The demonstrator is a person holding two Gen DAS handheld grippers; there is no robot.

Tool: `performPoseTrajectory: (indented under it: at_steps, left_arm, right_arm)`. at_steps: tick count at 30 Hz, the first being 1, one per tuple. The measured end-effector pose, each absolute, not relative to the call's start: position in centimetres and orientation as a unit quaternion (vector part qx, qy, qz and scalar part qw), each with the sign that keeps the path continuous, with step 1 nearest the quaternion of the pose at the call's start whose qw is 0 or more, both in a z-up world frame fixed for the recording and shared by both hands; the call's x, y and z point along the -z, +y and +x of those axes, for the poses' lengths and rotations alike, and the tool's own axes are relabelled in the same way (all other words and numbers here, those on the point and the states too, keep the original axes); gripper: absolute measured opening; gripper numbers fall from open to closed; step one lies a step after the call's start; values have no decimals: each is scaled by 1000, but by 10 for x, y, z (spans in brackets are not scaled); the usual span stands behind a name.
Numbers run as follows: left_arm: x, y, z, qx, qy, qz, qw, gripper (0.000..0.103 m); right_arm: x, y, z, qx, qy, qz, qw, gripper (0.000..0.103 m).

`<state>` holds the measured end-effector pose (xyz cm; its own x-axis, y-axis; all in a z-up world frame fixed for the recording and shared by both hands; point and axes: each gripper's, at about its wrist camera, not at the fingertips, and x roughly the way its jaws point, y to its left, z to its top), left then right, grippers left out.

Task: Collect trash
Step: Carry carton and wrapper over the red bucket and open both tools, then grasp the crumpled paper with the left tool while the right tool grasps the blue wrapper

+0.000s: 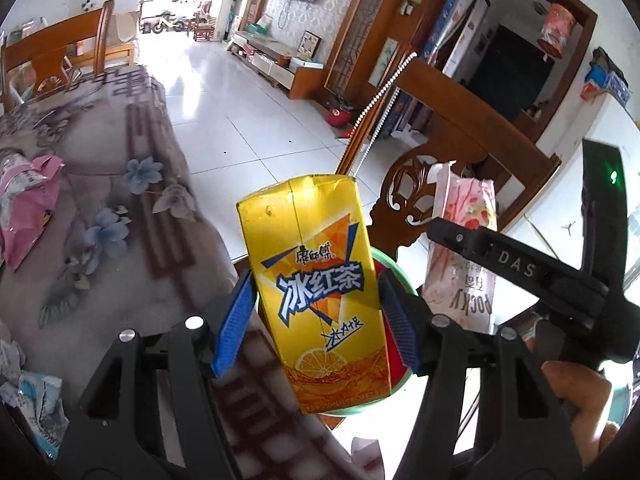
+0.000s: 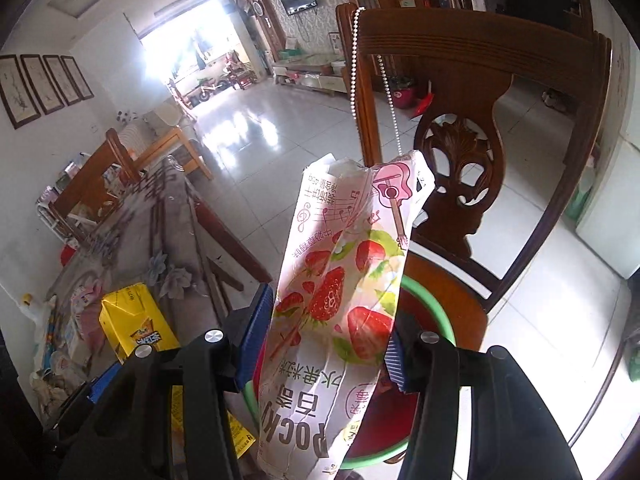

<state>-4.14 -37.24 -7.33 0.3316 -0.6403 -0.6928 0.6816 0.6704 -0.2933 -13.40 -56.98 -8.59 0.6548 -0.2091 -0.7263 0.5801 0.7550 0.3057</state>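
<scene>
A yellow iced tea carton stands upright between the blue pads of my left gripper, which is shut on it. A pink strawberry Pocky box, torn open at its top, is clamped between the blue pads of my right gripper. Both items hang over a red bin with a green rim that sits on a chair seat. In the left wrist view the Pocky box hangs just right of the carton. In the right wrist view the carton shows at the lower left.
A dark wooden chair with a carved back and a bead chain stands behind the bin. The flower-patterned table on the left holds a pink wrapper and crumpled wrappers. Beyond lies a white tiled floor.
</scene>
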Motion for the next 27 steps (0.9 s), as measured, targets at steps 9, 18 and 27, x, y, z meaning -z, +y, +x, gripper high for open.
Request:
performPoseTrajectory:
  at_steps: [9, 18, 27]
  left_arm:
    - [81, -380, -52, 422, 417, 31, 804, 88]
    - [57, -330, -65, 401, 384, 24, 831, 88]
    - [17, -211, -55, 308, 333, 23, 891, 88]
  right_arm:
    - [87, -573, -130, 264, 347, 255, 863, 70]
    - [76, -554, -115, 242, 336, 243, 877, 73]
    - [60, -496, -75, 175, 344, 206, 899, 78]
